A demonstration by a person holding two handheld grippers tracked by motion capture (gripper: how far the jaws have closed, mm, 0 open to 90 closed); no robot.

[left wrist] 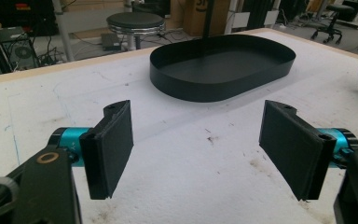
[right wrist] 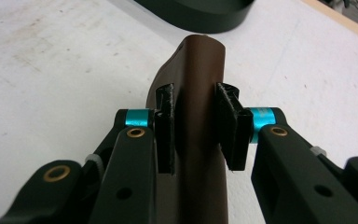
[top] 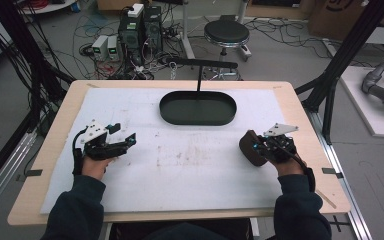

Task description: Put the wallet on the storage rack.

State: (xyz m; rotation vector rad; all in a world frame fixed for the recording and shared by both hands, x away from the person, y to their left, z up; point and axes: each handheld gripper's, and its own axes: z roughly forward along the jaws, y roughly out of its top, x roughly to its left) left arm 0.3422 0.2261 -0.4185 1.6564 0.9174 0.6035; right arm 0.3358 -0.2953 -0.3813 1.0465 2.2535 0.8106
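Note:
A dark brown, flat leather-like object (top: pixel 250 147) is held on edge at the right side of the white mat, and my right gripper (top: pixel 261 146) is shut on it. In the right gripper view the brown object (right wrist: pixel 196 84) runs up between the two black pads (right wrist: pixel 165 126), which press on both its sides. My left gripper (top: pixel 124 140) hovers over the left part of the mat, open. Its wide-apart jaws hold nothing, with bare mat between them (left wrist: pixel 198 154). A black oval tray (top: pixel 198 108) lies at the back centre, its wall (left wrist: pixel 205 88) ahead of the left gripper.
A black T-shaped stand (top: pixel 199 70) rises from behind the tray. The white mat (top: pixel 180 165) is stained near its middle and covers most of the wooden table (top: pixel 55 145). Behind the table stand a stool (top: pixel 226 33), computers and cables.

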